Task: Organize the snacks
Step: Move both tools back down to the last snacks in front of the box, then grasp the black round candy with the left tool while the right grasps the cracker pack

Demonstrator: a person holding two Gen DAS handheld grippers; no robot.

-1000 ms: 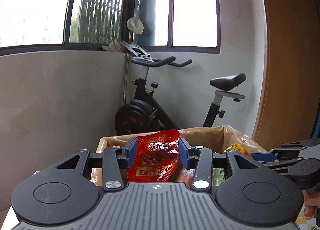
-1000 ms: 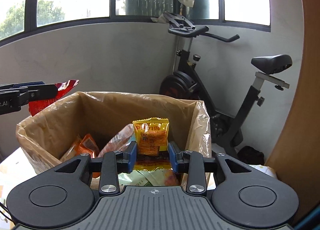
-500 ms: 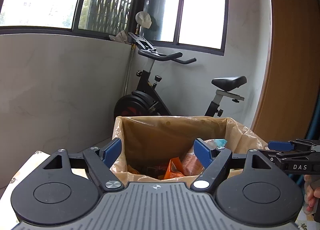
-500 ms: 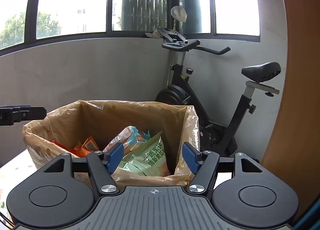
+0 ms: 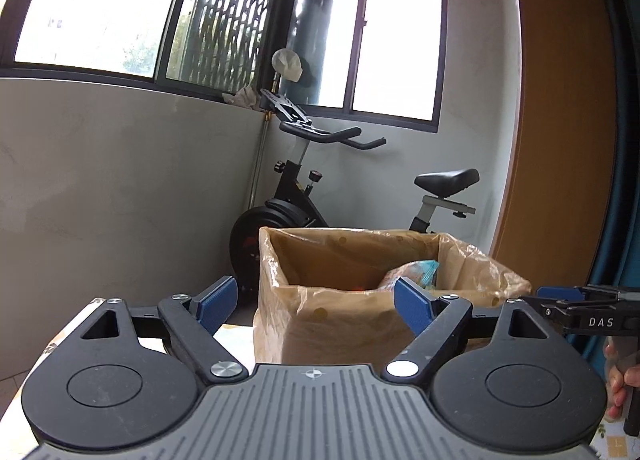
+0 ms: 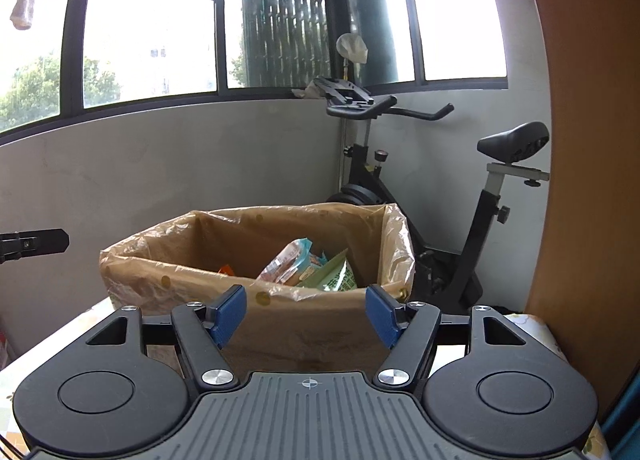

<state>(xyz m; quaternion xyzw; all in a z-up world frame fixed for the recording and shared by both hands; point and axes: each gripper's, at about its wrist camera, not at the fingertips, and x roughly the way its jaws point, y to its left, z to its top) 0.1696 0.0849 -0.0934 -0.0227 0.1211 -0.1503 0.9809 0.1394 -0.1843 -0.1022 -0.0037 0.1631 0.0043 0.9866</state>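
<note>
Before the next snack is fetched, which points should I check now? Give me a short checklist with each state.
1. Left gripper empty: ok, jaws have just been opening, nothing between them.
2. Right gripper empty: ok, jaws apart, nothing between them.
3. Brown cardboard box lined with clear plastic upright: ok.
4. Green snack packet and pale pink packet inside the box: ok.
5. Both grippers outside the box rim: ok.
6. Next snack within view: cannot tell, none shows outside the box.

Daylight floods through my windows (image 6: 152, 32), blown out white; the room is sharp, edges bent by fisheye.
</note>
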